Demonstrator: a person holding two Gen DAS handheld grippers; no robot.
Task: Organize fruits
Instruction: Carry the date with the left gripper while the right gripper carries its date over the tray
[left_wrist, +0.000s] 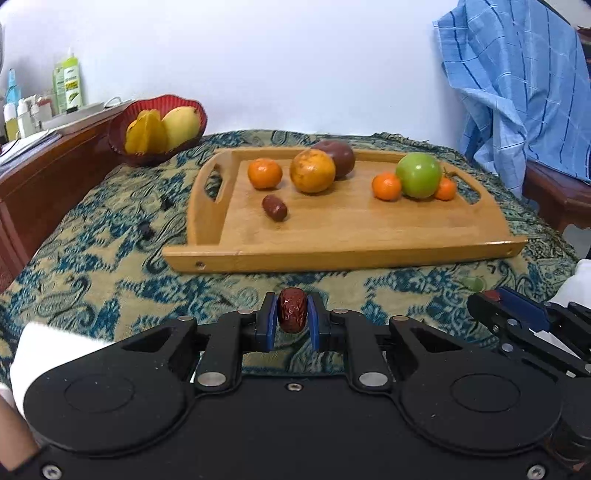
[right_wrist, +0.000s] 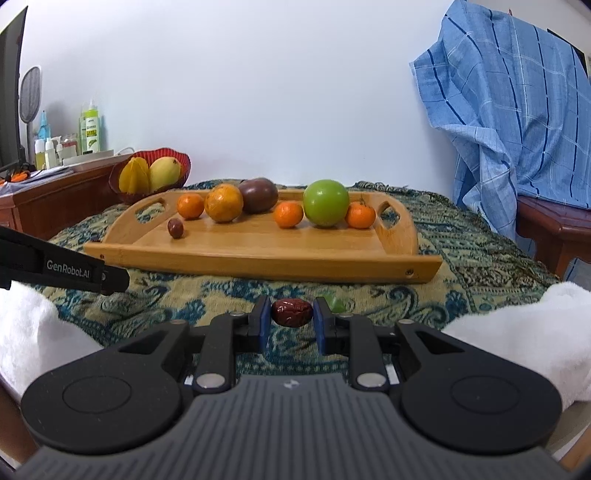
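A wooden tray (left_wrist: 332, 236) (right_wrist: 258, 251) lies on a patterned cloth. It holds a red date (left_wrist: 274, 208) (right_wrist: 175, 228), three tangerines (left_wrist: 264, 173) (right_wrist: 190, 205), a large orange (left_wrist: 312, 170) (right_wrist: 224, 202), a dark purple fruit (left_wrist: 341, 155) (right_wrist: 260, 194) and a green apple (left_wrist: 418, 175) (right_wrist: 325, 202). My left gripper (left_wrist: 292, 314) is shut on a red date (left_wrist: 292, 309) before the tray's front edge. My right gripper (right_wrist: 291, 314) is shut on another red date (right_wrist: 291, 312), also before the tray. A small green fruit (right_wrist: 337, 305) (left_wrist: 474, 283) lies on the cloth beside the right gripper's fingers.
A red basket (left_wrist: 122, 147) (right_wrist: 184, 162) with a starfruit (left_wrist: 146, 133) and a mango (left_wrist: 181, 122) stands back left. Bottles stand on a wooden cabinet (left_wrist: 44, 173) at far left. A blue cloth (left_wrist: 517, 92) hangs over a chair at right.
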